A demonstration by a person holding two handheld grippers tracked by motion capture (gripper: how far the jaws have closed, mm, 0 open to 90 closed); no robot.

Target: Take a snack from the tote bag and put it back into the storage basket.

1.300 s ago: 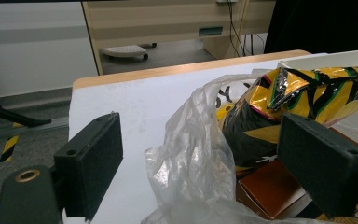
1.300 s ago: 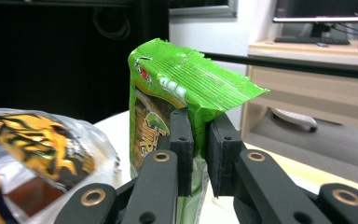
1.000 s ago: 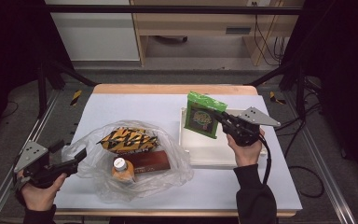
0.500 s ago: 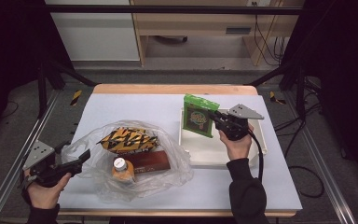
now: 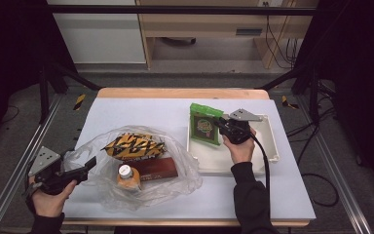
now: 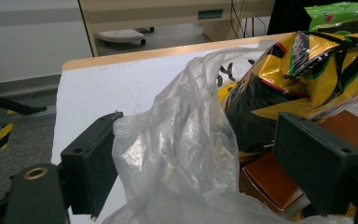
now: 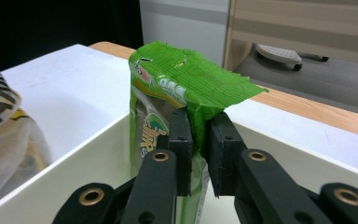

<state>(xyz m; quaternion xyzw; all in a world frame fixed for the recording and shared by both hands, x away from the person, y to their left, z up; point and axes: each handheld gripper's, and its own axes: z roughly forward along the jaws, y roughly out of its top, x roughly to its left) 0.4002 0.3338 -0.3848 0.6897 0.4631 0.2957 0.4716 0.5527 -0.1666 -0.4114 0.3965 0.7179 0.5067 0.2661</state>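
1. Right gripper (image 5: 222, 126) pinching a green snack pouch (image 5: 205, 125) — jaws pressed on its edge, with the pouch's crinkled top rising above and beyond the jaw tips in the right gripper view (image 7: 200, 154).
2. Pouch (image 7: 177, 93) held upright at the near-left corner of a white tray (image 5: 271, 141), lower end down inside the tray wall (image 7: 93, 154); whether touching the tray floor, cannot tell.
3. Left gripper (image 5: 80, 168) with jaws spread wide, a fold of clear plastic bag (image 6: 182, 154) bulging up between them and against the left jaw's inner face — the right jaw standing clear of the film.
4. Beyond the left jaws, inside the bag (image 5: 175, 180): a yellow-and-black striped snack packet (image 6: 307, 74) on top, a brown box (image 6: 279, 177) under it, just ahead of the right jaw.
5. Seen from above, the same packet (image 5: 134, 146) and box (image 5: 153, 168), plus a small orange bottle with a white cap (image 5: 125, 176) beside the box, nearest the left jaws.
6. Bag and tray both resting on the white desk (image 5: 141, 112), well apart from each other's grippers.
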